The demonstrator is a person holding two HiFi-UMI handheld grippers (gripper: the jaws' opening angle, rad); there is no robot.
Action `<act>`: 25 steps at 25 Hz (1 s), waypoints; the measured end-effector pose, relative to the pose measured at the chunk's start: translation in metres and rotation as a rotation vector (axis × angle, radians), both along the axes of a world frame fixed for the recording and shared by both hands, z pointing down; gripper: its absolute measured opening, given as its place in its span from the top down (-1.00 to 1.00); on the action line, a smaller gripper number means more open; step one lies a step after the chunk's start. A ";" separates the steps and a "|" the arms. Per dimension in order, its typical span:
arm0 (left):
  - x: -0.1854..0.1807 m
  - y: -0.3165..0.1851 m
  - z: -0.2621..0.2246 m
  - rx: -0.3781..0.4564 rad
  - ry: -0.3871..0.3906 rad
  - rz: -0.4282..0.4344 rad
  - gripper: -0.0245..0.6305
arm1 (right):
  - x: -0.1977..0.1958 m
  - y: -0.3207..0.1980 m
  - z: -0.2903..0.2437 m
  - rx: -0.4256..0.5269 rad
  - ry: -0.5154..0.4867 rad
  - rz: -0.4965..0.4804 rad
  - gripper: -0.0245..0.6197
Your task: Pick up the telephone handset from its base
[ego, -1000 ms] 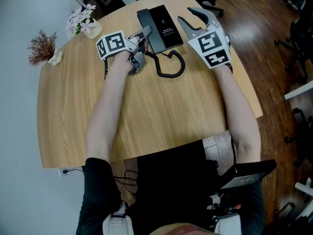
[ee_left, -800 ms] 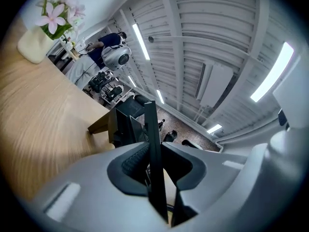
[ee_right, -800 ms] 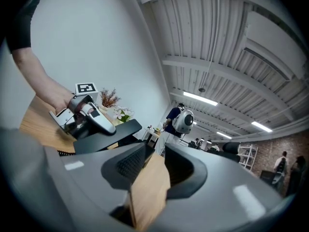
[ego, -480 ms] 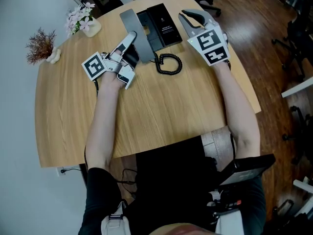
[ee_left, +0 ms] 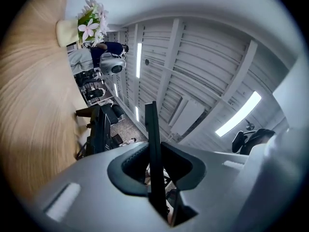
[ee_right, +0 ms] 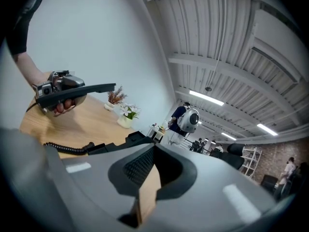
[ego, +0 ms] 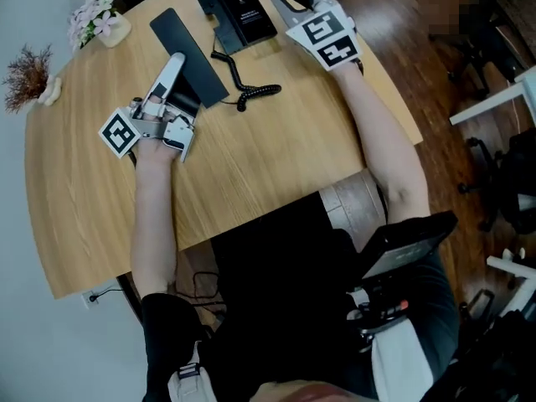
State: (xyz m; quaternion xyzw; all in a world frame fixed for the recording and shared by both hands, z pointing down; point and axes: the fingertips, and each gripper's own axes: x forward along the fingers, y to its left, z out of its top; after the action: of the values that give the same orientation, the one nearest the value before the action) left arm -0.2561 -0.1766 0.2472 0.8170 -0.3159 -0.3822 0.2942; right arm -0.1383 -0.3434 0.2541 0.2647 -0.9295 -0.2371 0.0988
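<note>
Head view: the left claw (ego: 173,64) has the handset (ego: 186,53) up off its base (ego: 239,8), coiled cord (ego: 251,93) trailing across the tabletop (ego: 276,157). Left gripper view: jaws, just squeezing in, pinch the handset's thin edge. Right gripper view: right claw (ee_right: 150,168) fully closed, nothing in it.

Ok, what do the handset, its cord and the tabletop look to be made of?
The handset looks like hard plastic: matte black, flat and even, with no sheen. The cord is black and tightly coiled, so probably a flexible plastic or rubbery sheath. The tabletop is light wood or a wood-look laminate, with streaky grain and a smooth satin surface. The pictures do not show which.
</note>
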 end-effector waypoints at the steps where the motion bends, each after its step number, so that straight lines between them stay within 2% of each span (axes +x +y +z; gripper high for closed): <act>1: 0.001 0.003 -0.004 0.018 0.002 0.008 0.68 | -0.004 -0.002 -0.001 0.003 -0.004 -0.001 0.91; 8: 0.044 0.030 -0.019 0.100 -0.036 0.067 0.68 | 0.008 0.005 0.002 0.004 0.018 0.011 0.91; 25: 0.064 0.039 -0.032 0.156 -0.067 0.122 0.68 | 0.005 0.004 0.003 0.016 0.031 0.003 0.91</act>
State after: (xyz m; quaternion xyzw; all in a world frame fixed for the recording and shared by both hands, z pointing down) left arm -0.1918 -0.1373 0.2156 0.8676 -0.2445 -0.3594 0.2415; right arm -0.1336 -0.3397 0.2571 0.2633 -0.9254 -0.2486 0.1117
